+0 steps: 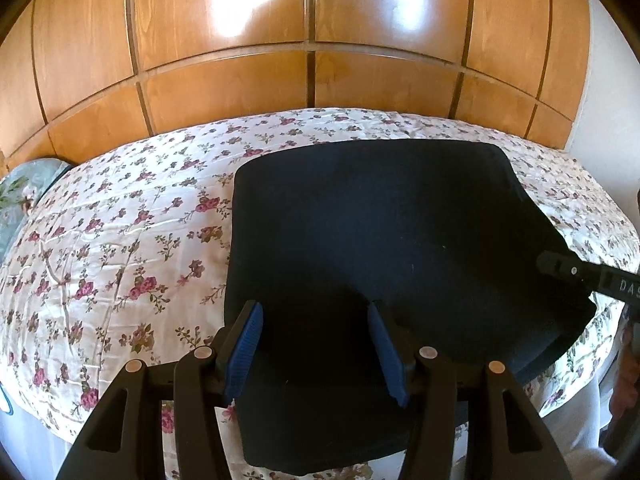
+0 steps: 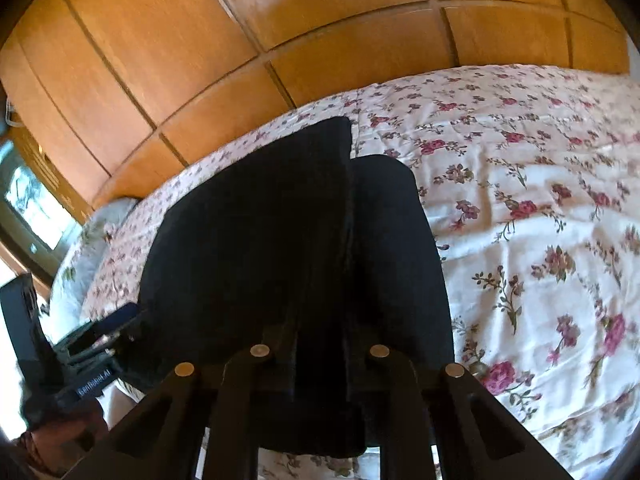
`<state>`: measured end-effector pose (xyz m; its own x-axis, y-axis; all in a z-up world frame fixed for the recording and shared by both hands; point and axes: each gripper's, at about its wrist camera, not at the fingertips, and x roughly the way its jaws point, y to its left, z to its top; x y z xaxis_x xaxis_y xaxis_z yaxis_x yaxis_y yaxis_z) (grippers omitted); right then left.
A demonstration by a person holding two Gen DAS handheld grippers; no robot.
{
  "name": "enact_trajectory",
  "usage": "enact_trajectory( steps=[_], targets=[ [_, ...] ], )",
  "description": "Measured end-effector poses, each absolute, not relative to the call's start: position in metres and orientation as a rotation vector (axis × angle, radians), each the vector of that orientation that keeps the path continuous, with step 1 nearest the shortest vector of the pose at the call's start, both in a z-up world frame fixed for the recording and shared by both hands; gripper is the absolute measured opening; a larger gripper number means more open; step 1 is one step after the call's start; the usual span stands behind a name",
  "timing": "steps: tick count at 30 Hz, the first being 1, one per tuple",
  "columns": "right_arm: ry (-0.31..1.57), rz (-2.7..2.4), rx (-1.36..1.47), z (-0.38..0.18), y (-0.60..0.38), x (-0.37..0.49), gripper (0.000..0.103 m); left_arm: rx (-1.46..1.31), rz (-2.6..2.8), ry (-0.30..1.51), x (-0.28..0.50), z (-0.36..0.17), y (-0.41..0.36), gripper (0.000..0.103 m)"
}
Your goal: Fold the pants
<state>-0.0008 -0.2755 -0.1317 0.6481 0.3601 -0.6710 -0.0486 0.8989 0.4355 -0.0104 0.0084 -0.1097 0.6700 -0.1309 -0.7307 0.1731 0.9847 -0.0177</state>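
Your left tongs [image 1: 316, 344] stand spread, both blue pads [image 1: 245, 350] visible above the near end of the pants [image 1: 380, 240]. Your right tongs [image 2: 320, 360] have their tips lost against dark cloth; I cannot tell whether they pinch it. One pair of dark pants [image 2: 280, 240] lies folded on the floral bedspread [image 1: 120, 240], its near hem cut off behind the tongs. Open bedspread [image 2: 540, 220] remains on both sides. One panelled wooden wardrobe [image 1: 304, 40] closes the far edge.
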Motion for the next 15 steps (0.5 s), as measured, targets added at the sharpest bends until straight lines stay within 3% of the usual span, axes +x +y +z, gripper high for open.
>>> enact_trajectory(
  steps=[4, 9, 15],
  targets=[
    [0.835, 0.214, 0.401, -0.116, -0.283, -0.003, 0.023, 0.014, -0.19, 0.834, -0.011, -0.1, 0.016, 0.056],
    [0.719, 0.214, 0.348, -0.083, -0.284, 0.002, 0.023, 0.036, -0.18, 0.797, 0.001, -0.087, 0.017, 0.055],
    [0.79, 0.225, 0.115, -0.087, -0.24, 0.045, 0.023, 0.065, -0.212, 0.859, 0.043, -0.092, -0.001, 0.055]
  ],
)
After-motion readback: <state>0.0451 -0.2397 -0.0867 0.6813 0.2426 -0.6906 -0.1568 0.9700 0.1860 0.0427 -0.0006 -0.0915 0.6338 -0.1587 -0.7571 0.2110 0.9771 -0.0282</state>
